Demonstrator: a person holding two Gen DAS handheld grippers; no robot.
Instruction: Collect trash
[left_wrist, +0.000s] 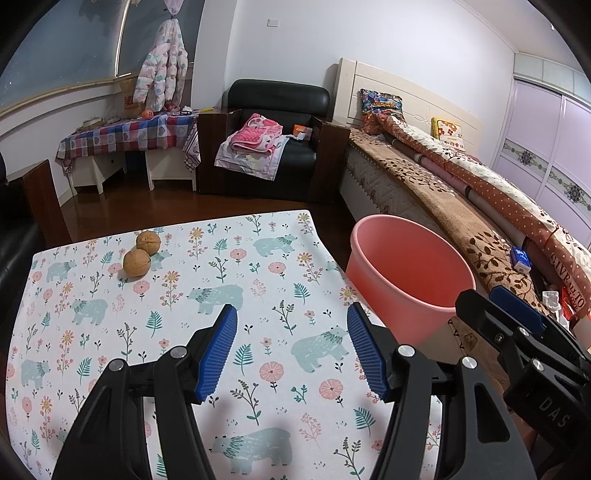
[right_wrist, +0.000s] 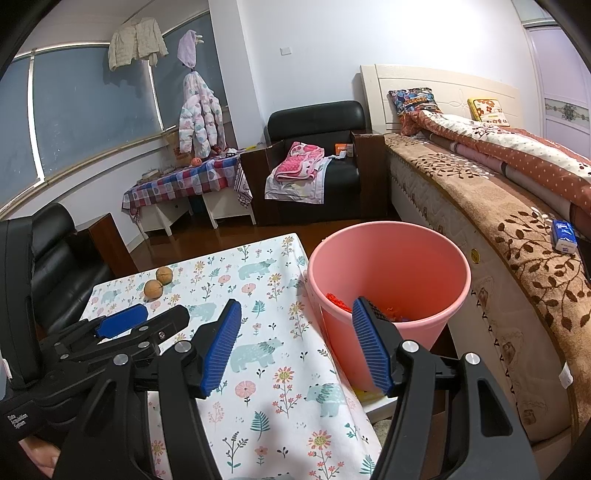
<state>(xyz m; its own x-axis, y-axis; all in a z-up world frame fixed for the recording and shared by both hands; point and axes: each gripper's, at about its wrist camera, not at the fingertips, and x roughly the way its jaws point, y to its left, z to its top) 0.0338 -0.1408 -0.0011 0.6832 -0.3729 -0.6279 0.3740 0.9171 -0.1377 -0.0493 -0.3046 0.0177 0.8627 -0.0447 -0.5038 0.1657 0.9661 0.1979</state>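
Pink plastic bin (right_wrist: 388, 266) stands on floor at right edge of table (left_wrist: 258, 295), betw. table and bed (right_wrist: 480, 192); red and orange scraps already lie at its bottom. Left gripper (left_wrist: 291, 347): jaws wide apart, nothing held, hovering over near-centre of tablecloth. Right gripper (right_wrist: 295, 343): jaws also wide apart, empty, straddling table edge and near bin rim. Only loose items on table: two walnuts (left_wrist: 142, 253), touching each other, far-left corner. From left gripper they lie ahead and to the left; right gripper is well apart from them. Judgement: left is the nearer hand for the pick. Walnuts roughly round, no clear long axis, so approach angle looks free.
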